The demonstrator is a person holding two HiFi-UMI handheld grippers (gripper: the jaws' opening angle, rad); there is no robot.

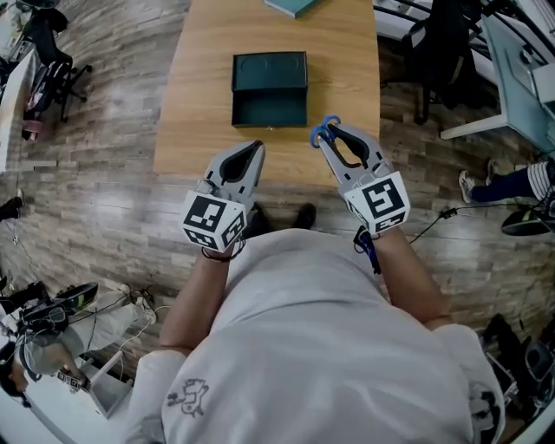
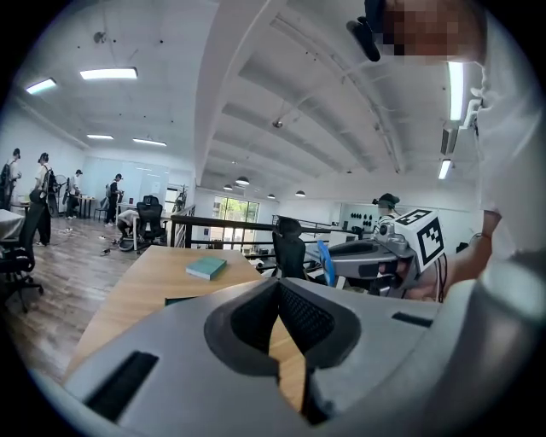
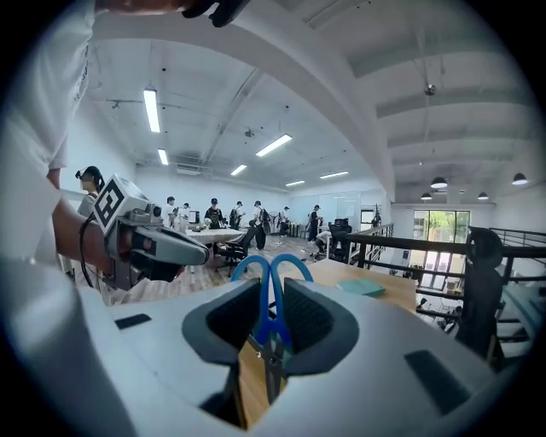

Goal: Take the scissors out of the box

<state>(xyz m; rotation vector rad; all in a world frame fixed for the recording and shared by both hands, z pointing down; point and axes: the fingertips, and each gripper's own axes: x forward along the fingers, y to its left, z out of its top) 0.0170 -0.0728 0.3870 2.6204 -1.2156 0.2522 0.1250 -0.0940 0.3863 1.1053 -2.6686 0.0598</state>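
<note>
My right gripper (image 1: pixel 324 136) is shut on the blue-handled scissors (image 1: pixel 327 128) and holds them in the air over the near right part of the wooden table (image 1: pixel 199 104). In the right gripper view the scissors (image 3: pixel 271 294) stand upright between the jaws, with the handle loops past the tips. The dark green box (image 1: pixel 270 89) lies open on the table, beyond and left of the scissors, and looks empty. My left gripper (image 1: pixel 255 150) hovers near the table's front edge, shut with nothing in it; its jaws (image 2: pixel 278 287) meet at the tips.
A teal book (image 1: pixel 291 6) lies at the table's far end, and the teal book (image 2: pixel 206 268) also shows in the left gripper view. Office chairs (image 1: pixel 438 43) and desks stand to the right, and another chair (image 1: pixel 52 56) to the left. Cables and gear litter the floor at lower left.
</note>
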